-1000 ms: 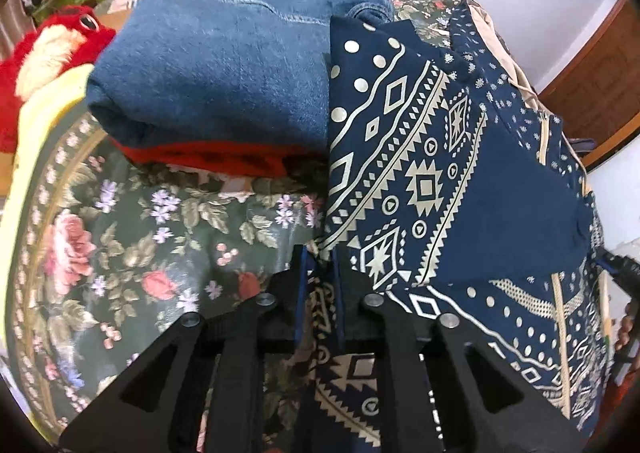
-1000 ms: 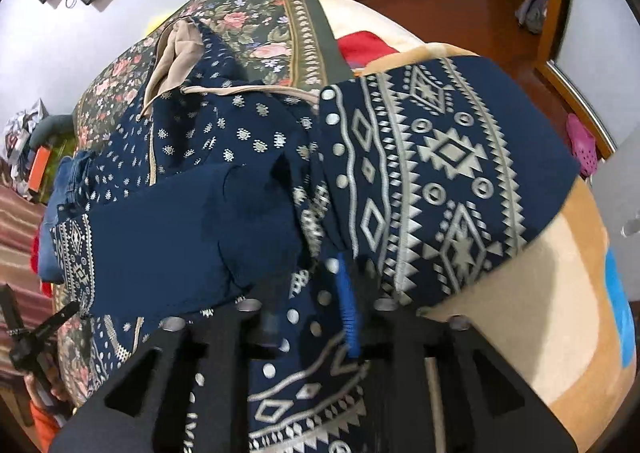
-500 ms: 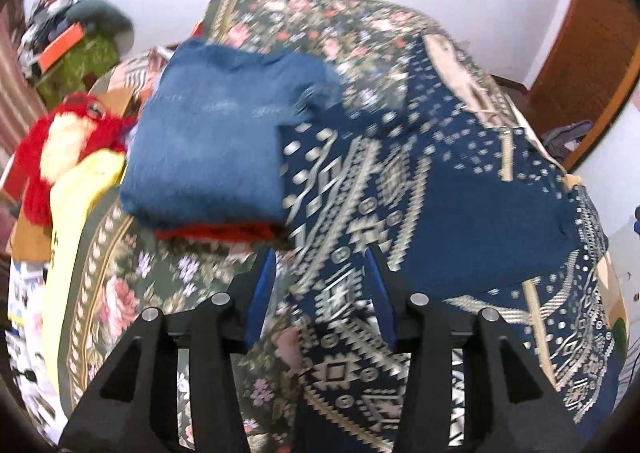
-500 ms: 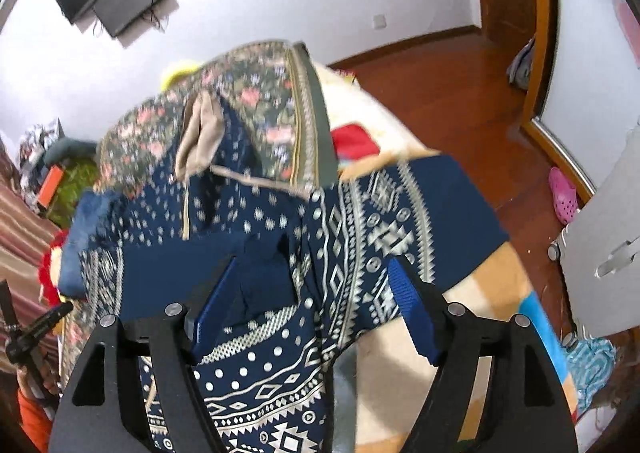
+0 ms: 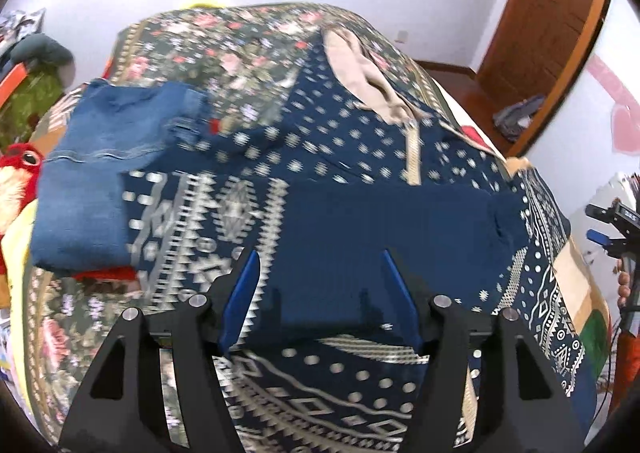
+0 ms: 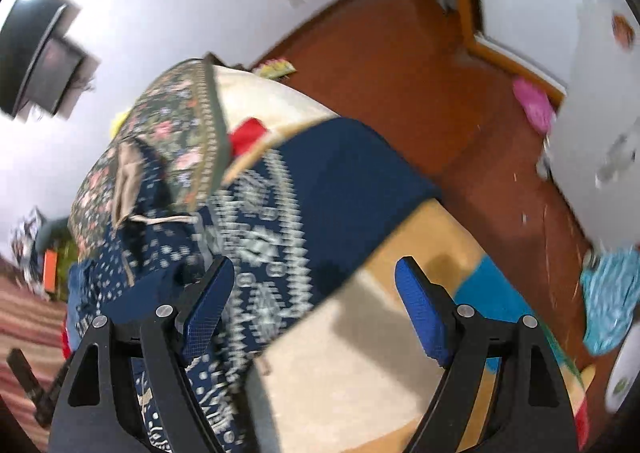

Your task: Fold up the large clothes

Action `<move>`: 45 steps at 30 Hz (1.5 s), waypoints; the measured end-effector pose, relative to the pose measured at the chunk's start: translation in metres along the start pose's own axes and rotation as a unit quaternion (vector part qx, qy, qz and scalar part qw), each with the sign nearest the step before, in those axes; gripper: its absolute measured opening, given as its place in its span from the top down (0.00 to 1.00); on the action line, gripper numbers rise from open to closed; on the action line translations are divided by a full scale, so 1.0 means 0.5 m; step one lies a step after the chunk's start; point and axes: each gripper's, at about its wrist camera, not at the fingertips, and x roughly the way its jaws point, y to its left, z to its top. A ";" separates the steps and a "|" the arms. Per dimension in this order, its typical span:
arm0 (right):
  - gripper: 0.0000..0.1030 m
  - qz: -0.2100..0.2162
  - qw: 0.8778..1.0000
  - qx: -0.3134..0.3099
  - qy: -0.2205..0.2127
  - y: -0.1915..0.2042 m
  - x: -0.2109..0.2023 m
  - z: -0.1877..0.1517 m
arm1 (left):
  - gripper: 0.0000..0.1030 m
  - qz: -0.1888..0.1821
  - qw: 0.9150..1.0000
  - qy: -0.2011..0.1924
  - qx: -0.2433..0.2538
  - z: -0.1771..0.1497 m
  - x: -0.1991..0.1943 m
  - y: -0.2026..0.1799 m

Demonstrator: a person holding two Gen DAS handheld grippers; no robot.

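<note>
Left wrist view: left gripper [image 5: 320, 263] jaws apart, have just been opening, nothing pinched; one navy patterned garment [image 5: 360, 221] lies spread on the flowered bedspread [image 5: 224, 37] just ahead and below, long axis crossways, tan hood [image 5: 360, 69] at far end. One folded stack of jeans [image 5: 104, 173] ahead-left, red item under it mostly hidden. Right gripper cut off at right edge.
Right wrist view: heavy blur. Right gripper [image 6: 316, 273] jaws wide, have just been opening, empty; garment [image 6: 320, 189] ahead-left, draped over the bed edge, near end cut off under the left finger
</note>
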 end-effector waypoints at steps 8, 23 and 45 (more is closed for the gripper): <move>0.21 0.038 0.994 0.093 0.032 -0.082 0.071 0.036 | 0.40 -0.014 0.999 0.039 0.006 -0.014 0.068 -0.041; 0.90 -0.009 0.994 0.104 -0.027 -0.069 0.121 0.108 | 0.40 0.007 0.998 0.055 -0.042 -0.067 0.057 0.028; 0.93 0.193 0.965 -0.176 -0.007 0.424 -0.038 -0.066 | 0.40 0.004 0.999 0.000 -0.043 -0.114 -0.078 0.079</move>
